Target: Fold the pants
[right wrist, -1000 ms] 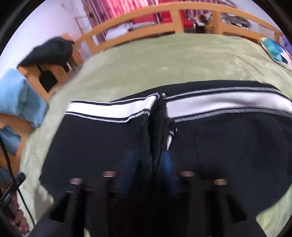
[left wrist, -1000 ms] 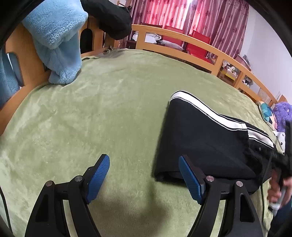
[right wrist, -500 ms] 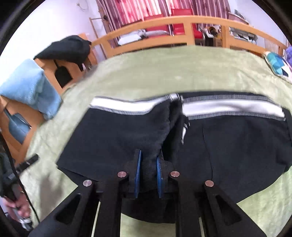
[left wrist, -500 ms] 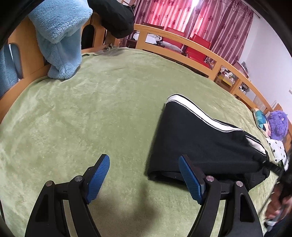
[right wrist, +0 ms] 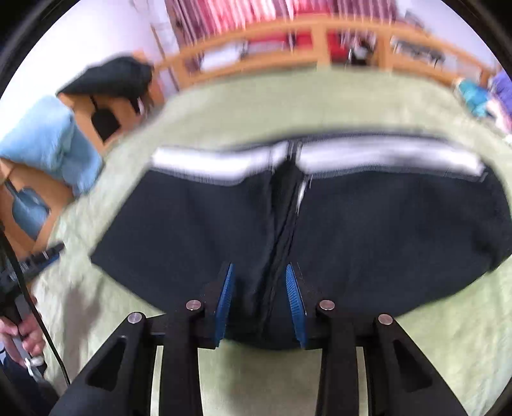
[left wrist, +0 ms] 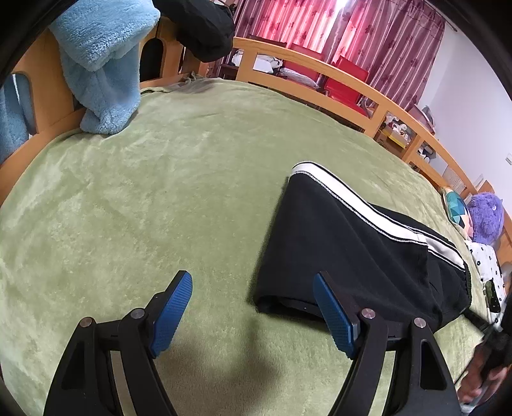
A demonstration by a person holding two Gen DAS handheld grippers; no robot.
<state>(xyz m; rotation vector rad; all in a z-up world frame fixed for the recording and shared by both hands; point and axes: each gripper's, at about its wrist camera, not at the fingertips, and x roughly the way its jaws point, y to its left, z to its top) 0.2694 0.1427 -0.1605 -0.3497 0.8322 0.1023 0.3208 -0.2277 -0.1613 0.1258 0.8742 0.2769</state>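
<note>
Black pants (left wrist: pixel 345 249) with a white side stripe lie folded on the green blanket (left wrist: pixel 160 198). My left gripper (left wrist: pixel 252 307) is open and empty, low over the blanket at the pants' near left corner. In the blurred right wrist view the pants (right wrist: pixel 208 224) spread across the middle, with a raised fold ridge running down their centre. My right gripper (right wrist: pixel 259 294) is open, its blue pads (right wrist: pixel 224 297) on either side of that ridge, apart from it.
A wooden bed rail (left wrist: pixel 352 96) runs around the far side. A light blue fleece (left wrist: pixel 102 64) and a black garment (left wrist: pixel 204 28) hang over the headboard at left. A purple plush toy (left wrist: pixel 486 217) and a patterned pillow lie at the far right.
My right gripper was shut on the pants' middle fold half a second ago; it has opened and let go. My left gripper stayed open and drifted slightly.
</note>
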